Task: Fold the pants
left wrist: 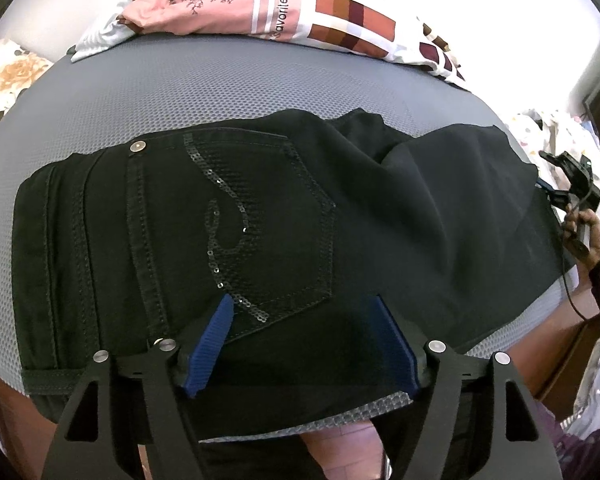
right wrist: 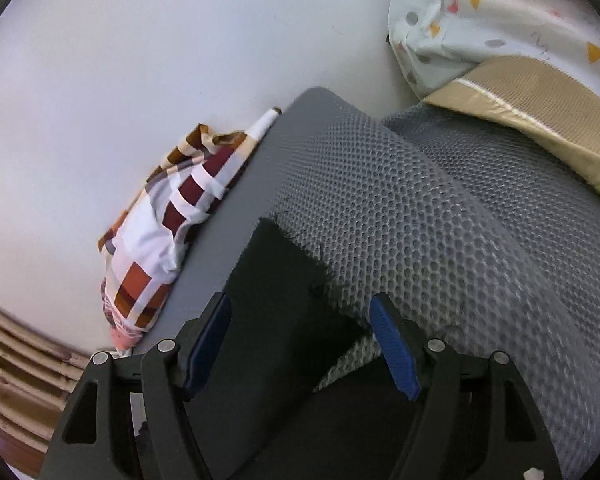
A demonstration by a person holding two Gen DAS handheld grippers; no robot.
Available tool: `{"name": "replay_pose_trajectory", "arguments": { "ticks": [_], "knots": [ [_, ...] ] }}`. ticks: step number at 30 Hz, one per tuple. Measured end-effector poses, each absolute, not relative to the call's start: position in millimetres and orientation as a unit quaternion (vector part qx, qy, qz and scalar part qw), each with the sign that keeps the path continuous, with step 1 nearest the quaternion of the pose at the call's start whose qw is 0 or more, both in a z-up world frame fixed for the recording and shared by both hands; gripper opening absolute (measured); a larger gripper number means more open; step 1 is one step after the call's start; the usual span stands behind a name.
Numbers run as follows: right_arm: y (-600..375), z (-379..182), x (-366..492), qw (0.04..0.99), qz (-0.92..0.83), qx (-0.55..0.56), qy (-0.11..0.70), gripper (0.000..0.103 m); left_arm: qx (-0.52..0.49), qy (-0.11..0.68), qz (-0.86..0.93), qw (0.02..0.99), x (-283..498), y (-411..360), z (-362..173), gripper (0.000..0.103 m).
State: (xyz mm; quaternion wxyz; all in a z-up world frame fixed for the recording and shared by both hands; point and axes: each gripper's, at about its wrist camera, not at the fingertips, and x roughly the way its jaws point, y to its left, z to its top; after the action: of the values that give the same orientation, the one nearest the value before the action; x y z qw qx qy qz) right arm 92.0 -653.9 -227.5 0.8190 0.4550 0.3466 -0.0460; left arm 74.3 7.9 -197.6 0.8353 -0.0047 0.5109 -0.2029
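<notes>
Left tongs wide, straddling black pants, pads clear. Right tongs wide over hem at 12 o'clock. Pants folded lengthwise on grey mattress. Step: regrasp. Next likely needs both closing before cross-fold.

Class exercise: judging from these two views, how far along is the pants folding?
Done: black pants lie folded leg over leg on the grey mat. In hand: nothing; left gripper and right gripper stand open over the fabric. Left: folding them shorter, hem towards waistband.
</notes>
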Motion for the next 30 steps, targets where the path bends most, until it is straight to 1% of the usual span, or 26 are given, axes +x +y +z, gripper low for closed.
{"name": "replay_pose_trajectory", "arguments": {
  "ticks": [2,4,6,8,9,11,13,17,20,22,24,25,30],
  "knots": [
    [-652,-232,102,0.819,-0.024,0.454,0.351,0.071,-0.006,0.512,-0.204,0.834,75,8,-198,0.074],
    [-650,-231,103,0.805,0.015,0.478,0.352,0.072,-0.005,0.513,-0.205,0.834,75,8,-198,0.075],
    [-652,-226,93,0.764,0.115,0.561,0.298,0.071,-0.004,0.513,-0.206,0.833,75,8,-198,0.075],
    [-651,-209,82,0.758,0.169,0.578,0.250,0.072,-0.005,0.513,-0.206,0.833,76,7,-198,0.075],
    [-652,-197,74,0.775,0.159,0.562,0.240,0.078,-0.003,0.513,-0.206,0.833,76,6,-198,0.076],
    [-656,-187,66,0.806,0.093,0.521,0.266,0.084,0.000,0.512,-0.207,0.834,75,4,-198,0.079],
    [-663,-196,62,0.812,0.029,0.499,0.302,0.084,0.006,0.510,-0.207,0.835,74,2,-199,0.081],
    [-673,-223,58,0.803,-0.014,0.503,0.320,0.084,0.010,0.506,-0.207,0.837,73,1,-200,0.082],
    [-669,-231,66,0.811,-0.018,0.483,0.328,0.081,0.011,0.506,-0.207,0.837,73,0,-200,0.082],
    [-663,-232,80,0.813,0.001,0.474,0.338,0.082,0.013,0.507,-0.209,0.836,73,0,-200,0.084],
    [-652,-232,99,0.824,0.004,0.430,0.369,0.082,0.013,0.508,-0.208,0.836,73,-1,-201,0.086],
    [-647,-230,104,0.830,0.007,0.417,0.371,0.082,0.014,0.508,-0.208,0.836,73,-2,-201,0.087],
    [-647,-238,121,0.819,0.049,0.427,0.380,0.083,0.019,0.506,-0.208,0.837,72,-4,-201,0.089]
  ]
}}
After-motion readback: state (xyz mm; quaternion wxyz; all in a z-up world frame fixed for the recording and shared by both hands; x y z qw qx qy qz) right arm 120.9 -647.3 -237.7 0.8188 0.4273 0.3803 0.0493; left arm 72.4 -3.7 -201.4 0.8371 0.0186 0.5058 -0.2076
